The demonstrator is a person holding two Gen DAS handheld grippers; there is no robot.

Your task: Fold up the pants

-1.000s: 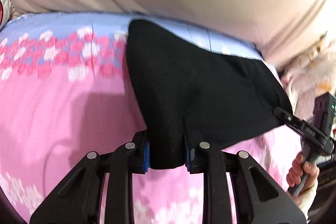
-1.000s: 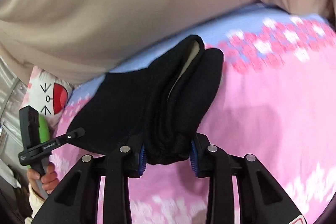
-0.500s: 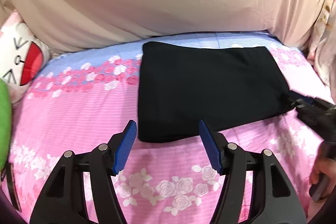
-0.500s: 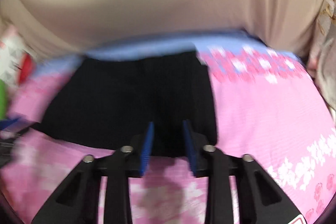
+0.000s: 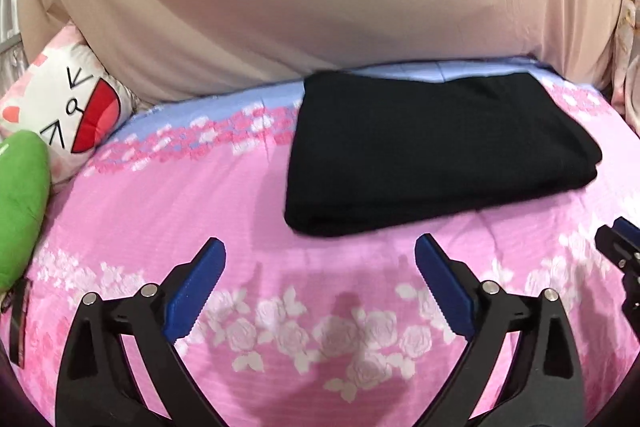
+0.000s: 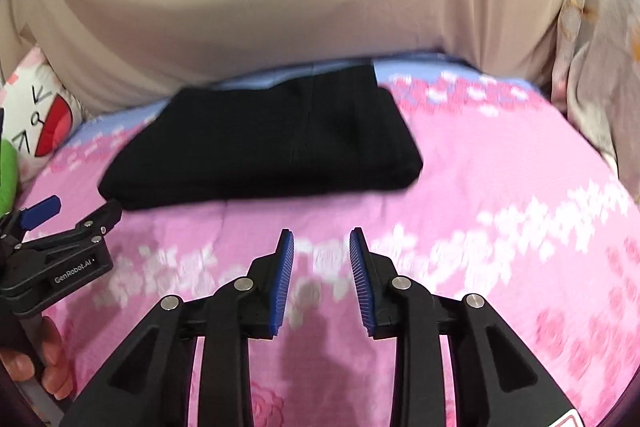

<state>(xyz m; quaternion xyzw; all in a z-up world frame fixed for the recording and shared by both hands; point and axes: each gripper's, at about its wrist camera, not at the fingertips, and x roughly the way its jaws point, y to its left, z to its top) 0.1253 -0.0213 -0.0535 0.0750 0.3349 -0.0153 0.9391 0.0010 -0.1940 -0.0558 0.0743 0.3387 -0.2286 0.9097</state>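
Pants folded on the bed, both tongs let go

From the left: a cat cushion and a green plush at the bed's edge; the left tongs have just been opening and stand spread wide with nothing between them. The black pants lie as a flat folded stack on the far part of the pink bedspread. The right tongs have just been opening slightly, a narrow empty gap. Best to draw both back level, clear of the near edge, so the layers aren't dragged.

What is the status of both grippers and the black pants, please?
Left gripper open, jaws just widened, nothing between. Right gripper open, narrow gap, empty. Black pants folded flat on pink bedspread, untouched. Nothing in the way.
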